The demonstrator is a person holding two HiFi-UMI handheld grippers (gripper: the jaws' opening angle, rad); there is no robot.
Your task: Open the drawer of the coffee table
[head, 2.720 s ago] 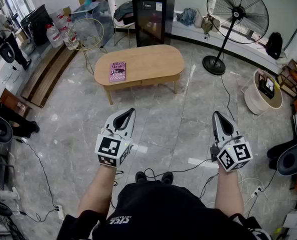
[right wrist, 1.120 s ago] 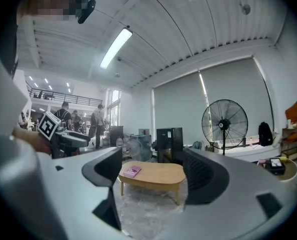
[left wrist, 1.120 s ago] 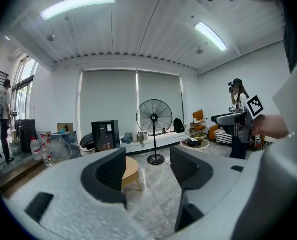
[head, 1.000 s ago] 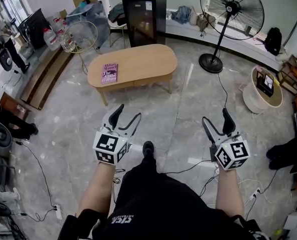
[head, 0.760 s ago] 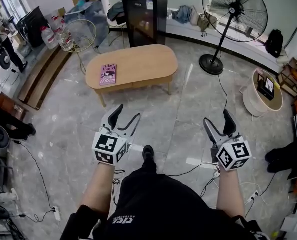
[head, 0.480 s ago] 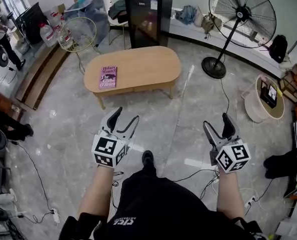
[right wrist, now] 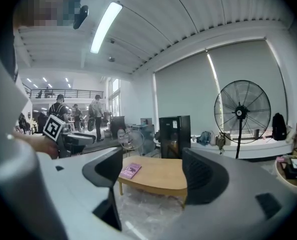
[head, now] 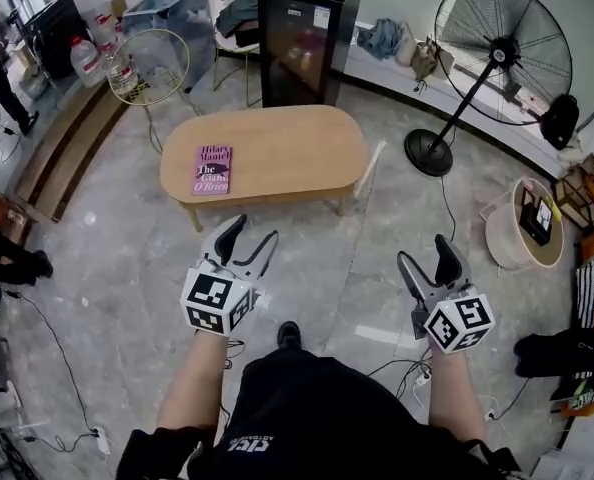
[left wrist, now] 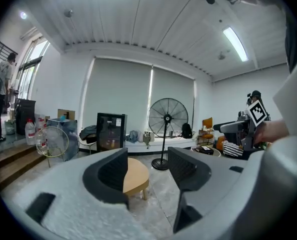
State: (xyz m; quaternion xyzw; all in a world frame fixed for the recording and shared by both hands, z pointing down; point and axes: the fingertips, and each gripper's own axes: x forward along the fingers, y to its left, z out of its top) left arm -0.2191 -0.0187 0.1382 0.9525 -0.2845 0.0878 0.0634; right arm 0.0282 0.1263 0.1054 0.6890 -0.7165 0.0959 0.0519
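Observation:
The oval wooden coffee table (head: 277, 148) stands on the marble floor ahead of me, with a purple book (head: 212, 169) lying on its left end. From here I cannot make out a drawer front on its near side. My left gripper (head: 250, 236) is held in the air short of the table; its jaws have just been closing a little but stand open with nothing between them. My right gripper (head: 425, 256) is open and empty too, at the same distance. The left gripper (left wrist: 147, 161) frames the table (left wrist: 136, 176); between the jaws of the right gripper (right wrist: 153, 164) lie the table (right wrist: 161, 176) and book (right wrist: 130, 170).
A black cabinet (head: 307, 38) stands behind the table. A big standing fan (head: 497, 48) is at the back right, a round wire fan (head: 142, 63) at the back left. A white tub (head: 522, 233) sits on the right. Cables run across the floor by my shoe (head: 289, 334).
Both grippers have been carried forward toward the coffee table, which now sits nearer and larger in the head view. The left jaws stand slightly narrower.

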